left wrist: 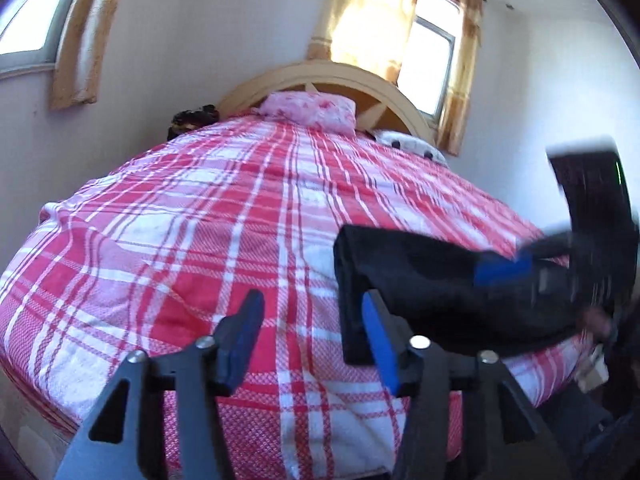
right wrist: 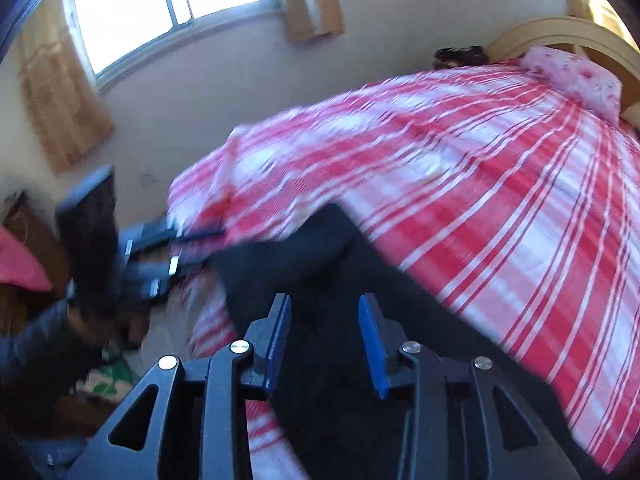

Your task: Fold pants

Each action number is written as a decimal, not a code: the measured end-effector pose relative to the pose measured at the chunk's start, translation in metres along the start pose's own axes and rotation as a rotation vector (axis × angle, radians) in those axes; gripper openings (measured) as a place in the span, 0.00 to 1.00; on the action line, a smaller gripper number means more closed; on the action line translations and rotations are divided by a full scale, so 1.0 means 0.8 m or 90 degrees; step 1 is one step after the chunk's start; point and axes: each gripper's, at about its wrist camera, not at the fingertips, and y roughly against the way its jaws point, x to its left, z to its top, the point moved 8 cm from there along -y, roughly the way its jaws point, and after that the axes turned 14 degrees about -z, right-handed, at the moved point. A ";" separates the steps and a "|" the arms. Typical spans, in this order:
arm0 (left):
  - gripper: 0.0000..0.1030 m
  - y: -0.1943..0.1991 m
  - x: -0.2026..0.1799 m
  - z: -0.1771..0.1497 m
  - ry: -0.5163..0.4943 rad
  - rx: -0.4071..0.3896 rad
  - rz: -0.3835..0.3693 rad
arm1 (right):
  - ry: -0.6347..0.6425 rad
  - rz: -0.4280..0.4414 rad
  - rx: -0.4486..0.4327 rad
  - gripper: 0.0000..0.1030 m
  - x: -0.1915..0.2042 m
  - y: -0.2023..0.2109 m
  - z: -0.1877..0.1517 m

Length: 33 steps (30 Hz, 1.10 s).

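Note:
Black pants [left wrist: 424, 292] lie folded in a thick bundle on the red and white plaid bed cover [left wrist: 180, 220], near its front right edge. My left gripper [left wrist: 310, 320] is open over the bed, its right finger at the bundle's near left edge. My right gripper [left wrist: 504, 268] shows blurred at the bundle's right end in the left wrist view. In the right wrist view the pants [right wrist: 328, 280] fill the lower middle and my right gripper [right wrist: 324, 328] is open just above them, holding nothing. The left gripper [right wrist: 192, 244] shows blurred at the left there.
A pink pillow [left wrist: 312, 112] and a wooden headboard [left wrist: 320, 76] stand at the far end of the bed. Curtained windows [left wrist: 424, 56] are in the walls. Beside the bed the floor holds clutter [right wrist: 108, 380]. The bed's edge [right wrist: 208, 208] drops off to the left.

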 end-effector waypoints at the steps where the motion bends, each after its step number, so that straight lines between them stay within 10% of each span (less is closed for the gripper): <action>1: 0.53 0.001 0.001 0.003 0.013 -0.006 -0.007 | 0.015 -0.001 0.012 0.36 0.014 -0.005 -0.019; 10: 0.67 -0.027 -0.087 0.008 -0.027 0.017 -0.102 | 0.001 -0.065 -0.047 0.39 0.038 -0.011 -0.065; 18: 0.75 -0.068 -0.065 -0.039 -0.071 0.127 0.007 | 0.008 -0.092 -0.047 0.41 0.020 0.018 -0.117; 23: 0.75 -0.051 -0.074 -0.023 -0.026 0.095 -0.007 | -0.056 -0.126 -0.070 0.42 -0.028 0.070 -0.145; 33: 0.78 -0.087 -0.225 -0.021 -0.155 0.108 -0.105 | -0.359 -0.262 -0.098 0.42 -0.216 0.237 -0.310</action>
